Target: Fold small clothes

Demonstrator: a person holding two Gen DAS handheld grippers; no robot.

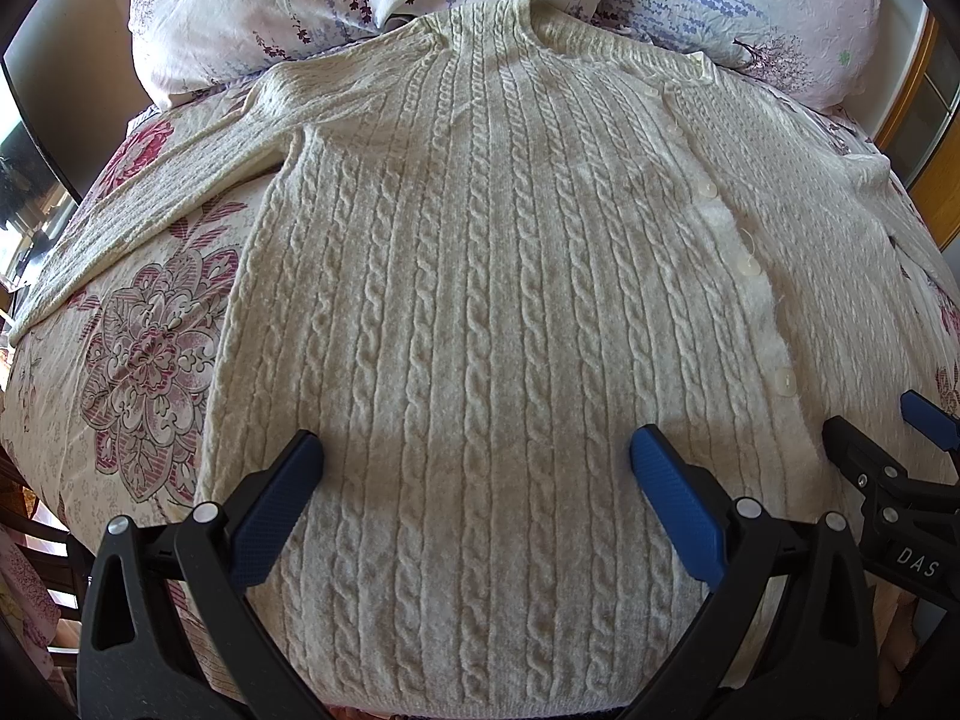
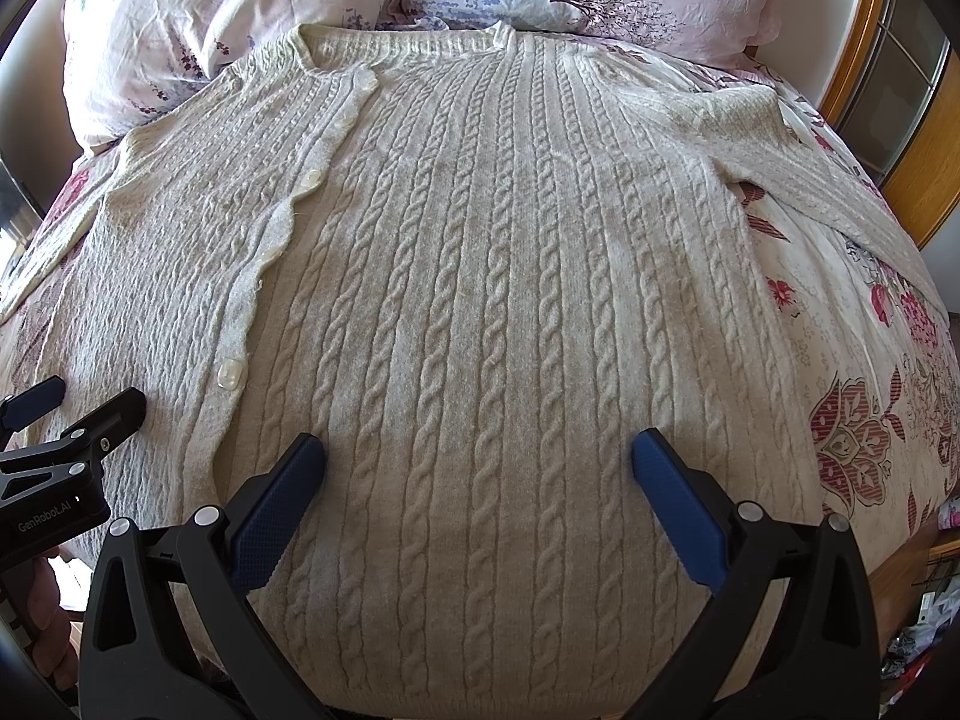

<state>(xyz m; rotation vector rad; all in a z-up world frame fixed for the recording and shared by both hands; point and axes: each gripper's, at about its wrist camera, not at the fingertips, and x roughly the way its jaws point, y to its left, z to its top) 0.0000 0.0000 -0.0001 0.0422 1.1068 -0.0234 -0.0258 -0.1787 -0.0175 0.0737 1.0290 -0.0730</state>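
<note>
A cream cable-knit buttoned cardigan lies flat on the floral bed; the left tool and right tool hover spread above its hem.

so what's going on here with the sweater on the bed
A person holds a two-finger gripper in each hand over a cream cable-knit buttoned cardigan spread flat on a floral bedspread, sleeves out to the sides. The left gripper and right gripper are both open above the hem end. No fold shows.

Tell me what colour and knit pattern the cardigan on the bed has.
The cardigan is cream, knitted in vertical cable braids; the right wrist view shows it best.
</note>
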